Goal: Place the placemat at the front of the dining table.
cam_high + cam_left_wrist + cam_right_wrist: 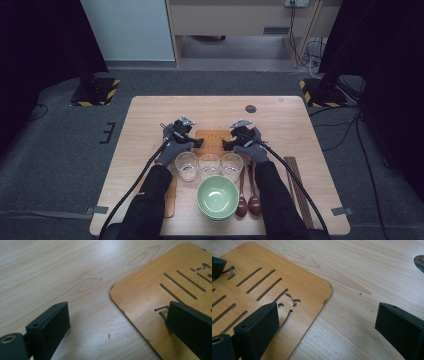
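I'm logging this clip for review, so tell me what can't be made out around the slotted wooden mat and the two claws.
- Slotted wooden mat: high view, both side edges hidden under the left claw and right claw; slots too small to count.
- Left gripper view: the mat is cut off by the right edge, one slot hidden behind a jaw.
- Right gripper view: the mat runs off the left edge; grey disc cut off at right.

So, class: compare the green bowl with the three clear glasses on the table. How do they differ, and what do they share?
The green bowl is opaque and wide; each of the glasses is see-through and narrower. The bowl sits nearest the person, alone at the table's edge; the glasses form a row just beyond it. All stand upright, mouths up.
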Available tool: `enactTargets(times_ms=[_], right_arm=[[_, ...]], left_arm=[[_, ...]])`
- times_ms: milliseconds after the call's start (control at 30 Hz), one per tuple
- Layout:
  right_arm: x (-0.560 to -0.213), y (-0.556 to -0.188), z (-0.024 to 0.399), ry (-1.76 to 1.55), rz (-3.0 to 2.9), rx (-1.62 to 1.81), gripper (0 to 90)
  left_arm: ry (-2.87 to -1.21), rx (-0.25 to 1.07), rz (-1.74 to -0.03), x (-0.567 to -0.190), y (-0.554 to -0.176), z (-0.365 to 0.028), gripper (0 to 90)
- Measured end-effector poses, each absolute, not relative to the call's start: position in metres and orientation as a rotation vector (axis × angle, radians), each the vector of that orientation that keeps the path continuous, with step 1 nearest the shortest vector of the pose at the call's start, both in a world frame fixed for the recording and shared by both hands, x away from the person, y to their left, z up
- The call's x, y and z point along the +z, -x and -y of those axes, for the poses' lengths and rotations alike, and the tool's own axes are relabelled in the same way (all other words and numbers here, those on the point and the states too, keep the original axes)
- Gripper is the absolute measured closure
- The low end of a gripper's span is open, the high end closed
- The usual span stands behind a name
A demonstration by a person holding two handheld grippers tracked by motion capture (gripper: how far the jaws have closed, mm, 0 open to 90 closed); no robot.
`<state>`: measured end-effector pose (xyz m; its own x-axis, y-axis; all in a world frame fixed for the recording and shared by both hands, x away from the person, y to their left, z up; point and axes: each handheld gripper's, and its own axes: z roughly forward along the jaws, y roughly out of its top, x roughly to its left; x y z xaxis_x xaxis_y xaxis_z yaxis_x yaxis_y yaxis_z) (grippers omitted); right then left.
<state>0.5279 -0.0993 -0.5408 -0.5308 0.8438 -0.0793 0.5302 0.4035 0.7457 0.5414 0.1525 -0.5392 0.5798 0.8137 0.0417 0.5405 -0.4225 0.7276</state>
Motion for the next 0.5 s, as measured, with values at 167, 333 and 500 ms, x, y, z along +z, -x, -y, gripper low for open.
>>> enactTargets(times_ms=[167, 333, 500], right_arm=[[-0.542, -0.533, 0.101, -1.193, -2.187, 0.946, 5.6], [-0.544, -0.536, 0.102, -1.204, -2.169, 0.954, 5.9], [-0.544, -0.539, 0.099, -1.196, -2.161, 0.945, 5.8]], left_arm=[[-2.118, 0.529, -1.083, -0.54, -0.544, -0.153, 5.3], [-2.108, 0.536, -1.094, -0.54, -0.546, -0.153, 6.3], [-2.104, 0.544, -1.101, -0.54, -0.548, -0.155, 7.7]])
